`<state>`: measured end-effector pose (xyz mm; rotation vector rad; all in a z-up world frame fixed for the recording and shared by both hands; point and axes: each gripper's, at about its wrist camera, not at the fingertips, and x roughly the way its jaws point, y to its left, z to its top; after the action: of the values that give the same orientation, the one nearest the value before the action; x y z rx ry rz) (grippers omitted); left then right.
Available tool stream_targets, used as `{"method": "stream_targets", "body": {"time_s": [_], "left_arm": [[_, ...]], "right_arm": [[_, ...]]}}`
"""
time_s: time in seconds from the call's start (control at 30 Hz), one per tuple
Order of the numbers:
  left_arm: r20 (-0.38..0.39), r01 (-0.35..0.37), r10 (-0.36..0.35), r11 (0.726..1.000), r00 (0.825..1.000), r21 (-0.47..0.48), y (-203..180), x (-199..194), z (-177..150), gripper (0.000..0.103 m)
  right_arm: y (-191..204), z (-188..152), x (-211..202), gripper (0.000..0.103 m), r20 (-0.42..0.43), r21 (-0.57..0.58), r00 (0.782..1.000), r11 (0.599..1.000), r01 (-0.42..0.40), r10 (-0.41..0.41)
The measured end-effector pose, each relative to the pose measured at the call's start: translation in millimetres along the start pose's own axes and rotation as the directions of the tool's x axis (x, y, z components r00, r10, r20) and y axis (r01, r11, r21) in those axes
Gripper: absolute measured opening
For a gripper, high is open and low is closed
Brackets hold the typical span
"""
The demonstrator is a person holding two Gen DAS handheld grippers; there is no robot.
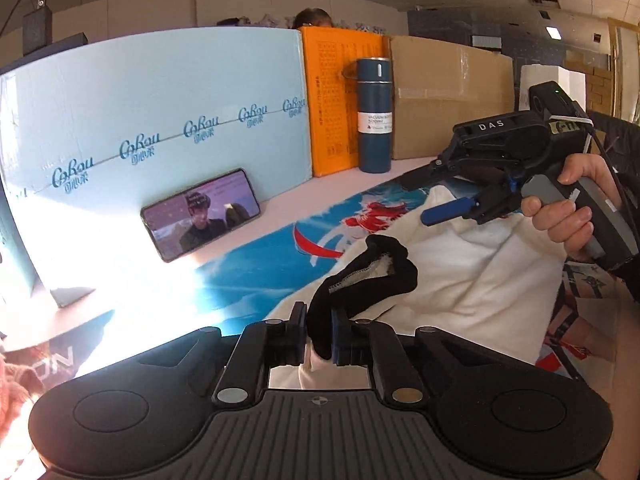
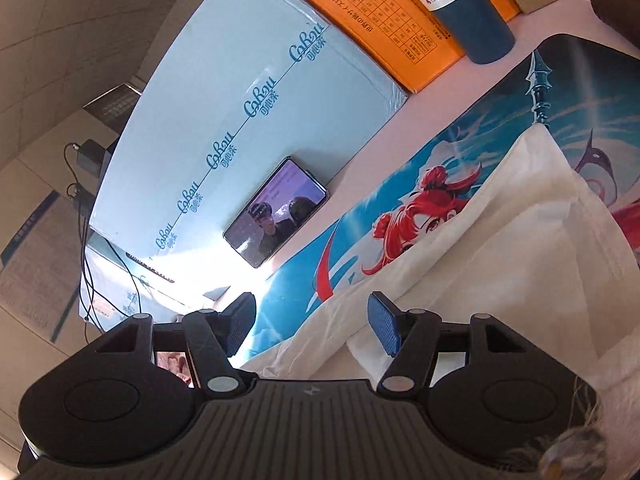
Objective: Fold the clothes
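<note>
One shirt collar (image 1: 362, 268) btwn left tongs (image 1: 319, 338).

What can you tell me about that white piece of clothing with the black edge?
The white garment looks like soft cotton, with a black ribbed collar. It lies crumpled on a colourful anime mat, one folded edge pointing toward the blue bottle. The left claw is shut on the collar, lifting it. The right claw hangs open over the cloth's edge.
</note>
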<state>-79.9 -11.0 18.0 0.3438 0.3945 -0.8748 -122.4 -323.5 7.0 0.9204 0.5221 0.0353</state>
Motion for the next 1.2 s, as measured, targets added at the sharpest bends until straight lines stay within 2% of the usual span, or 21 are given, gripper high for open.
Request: {"method": "stream_targets", "body": {"time_s": [0.1,0.23,0.3,0.43,0.53,0.63,0.67,0.7,0.77,0.87,1.0,1.07,1.1,1.2], "left_arm": [[0.059,-0.101,0.100,0.995,0.993,0.017,16,10,13,0.010],[0.107,-0.213,0.210,0.977,0.972,0.024,38,30,28,0.010],[0.108,-0.238,0.235,0.971,0.966,0.022,47,43,33,0.010],[0.054,-0.262,0.259,0.963,0.964,0.061,59,82,34,0.010],[-0.034,-0.284,0.286,0.957,0.958,0.059,68,108,28,0.012],[-0.112,-0.335,0.343,0.939,0.933,0.080,79,123,19,0.023],[-0.120,-0.359,0.368,0.929,0.922,0.088,84,124,17,0.036],[-0.128,-0.383,0.393,0.919,0.911,0.096,88,125,15,0.055],[-0.118,-0.417,0.423,0.906,0.899,0.073,100,113,15,0.064],[-0.103,-0.466,0.466,0.884,0.879,0.028,116,87,15,0.067],[-0.061,-0.394,0.389,0.904,0.919,-0.167,118,26,8,0.067],[-0.017,-0.237,0.242,0.931,0.970,-0.276,103,-2,0,0.067],[-0.003,-0.153,0.160,0.938,0.987,-0.310,91,-10,-4,0.067],[-0.021,-0.001,-0.005,0.960,1.000,-0.279,49,-14,-16,0.067]], "right_arm": [[-15,15,-3,0.063,0.033,0.065,0.998,0.996,0.055,-0.057],[-37,33,-6,0.063,0.037,0.174,0.992,0.978,0.114,-0.122],[-42,41,-2,0.065,0.037,0.192,0.989,0.973,0.131,-0.141],[-52,58,9,0.066,0.087,0.196,0.977,0.965,0.174,-0.193],[-61,69,14,0.067,0.134,0.180,0.963,0.962,0.206,-0.232],[-63,72,7,0.068,0.148,0.176,0.961,0.962,0.207,-0.234],[-60,72,1,0.068,0.161,0.148,0.959,0.967,0.209,-0.232],[-55,70,-8,0.069,0.177,0.115,0.958,0.971,0.209,-0.227],[-47,65,-27,0.071,0.214,0.042,0.953,0.977,0.209,-0.213],[-35,48,-61,0.078,0.267,-0.083,0.943,0.971,0.226,-0.196],[-28,16,-97,0.082,0.302,-0.244,0.932,0.928,0.281,-0.202],[-26,-1,-112,0.083,0.308,-0.314,0.928,0.899,0.306,-0.209],[-28,-8,-118,0.083,0.303,-0.336,0.930,0.891,0.307,-0.206],[-36,-22,-131,0.085,0.288,-0.335,0.936,0.895,0.295,-0.201]]}}
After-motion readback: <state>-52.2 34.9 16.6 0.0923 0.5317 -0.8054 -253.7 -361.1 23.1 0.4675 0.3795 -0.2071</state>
